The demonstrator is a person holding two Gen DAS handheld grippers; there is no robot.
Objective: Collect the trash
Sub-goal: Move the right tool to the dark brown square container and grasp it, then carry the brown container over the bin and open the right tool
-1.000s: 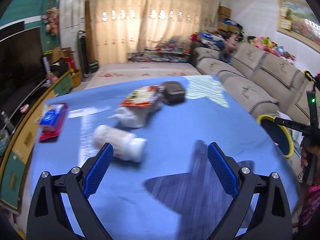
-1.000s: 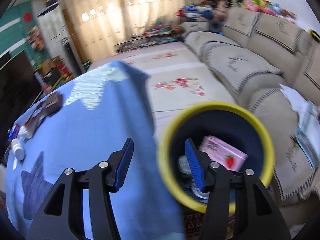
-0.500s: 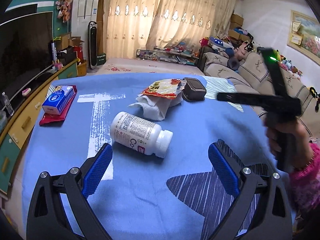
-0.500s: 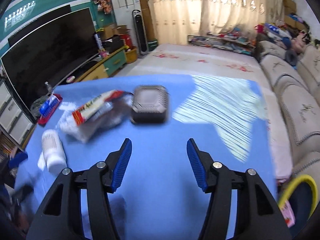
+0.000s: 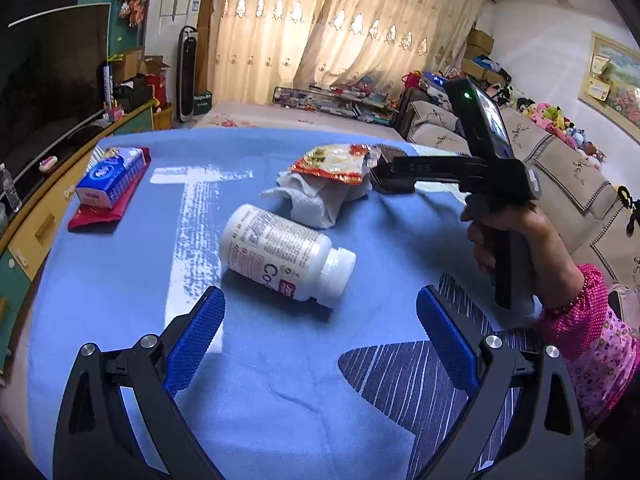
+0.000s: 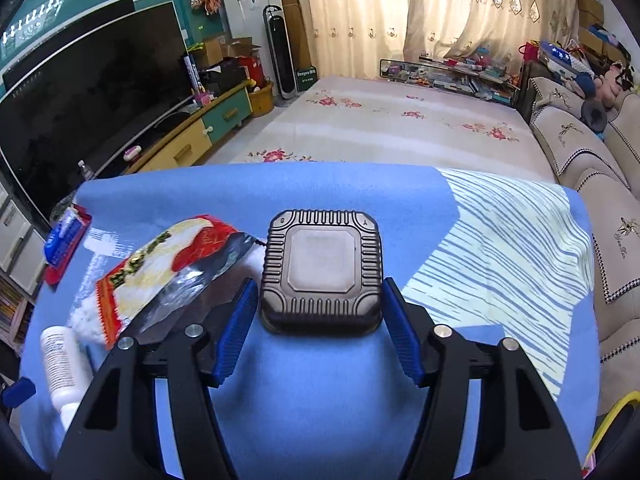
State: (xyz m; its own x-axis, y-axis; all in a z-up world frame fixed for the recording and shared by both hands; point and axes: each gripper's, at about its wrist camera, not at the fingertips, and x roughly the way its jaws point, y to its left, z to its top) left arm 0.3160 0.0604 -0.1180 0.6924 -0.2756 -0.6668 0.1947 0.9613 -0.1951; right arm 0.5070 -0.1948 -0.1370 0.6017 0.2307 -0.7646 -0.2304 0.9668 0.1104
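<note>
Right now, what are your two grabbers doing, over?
Right gripper jaws open around black tray, not clamped. Left gripper open, short of white bottle. Snack wrapper lies beside tray's left edge. Over.

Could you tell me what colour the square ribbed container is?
Dark brown-black container with a pale centre panel; clearest in the right wrist view.

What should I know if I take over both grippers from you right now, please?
Right gripper: open, fingers either side of the black square container, not yet closed.
Left gripper: open, empty, hovering near the white bottle lying on its side.
Snack wrapper lies on crumpled tissue beside the container.
Bin rim at table's right edge.
Left: container, bottle, wrapper, tissue.
</note>
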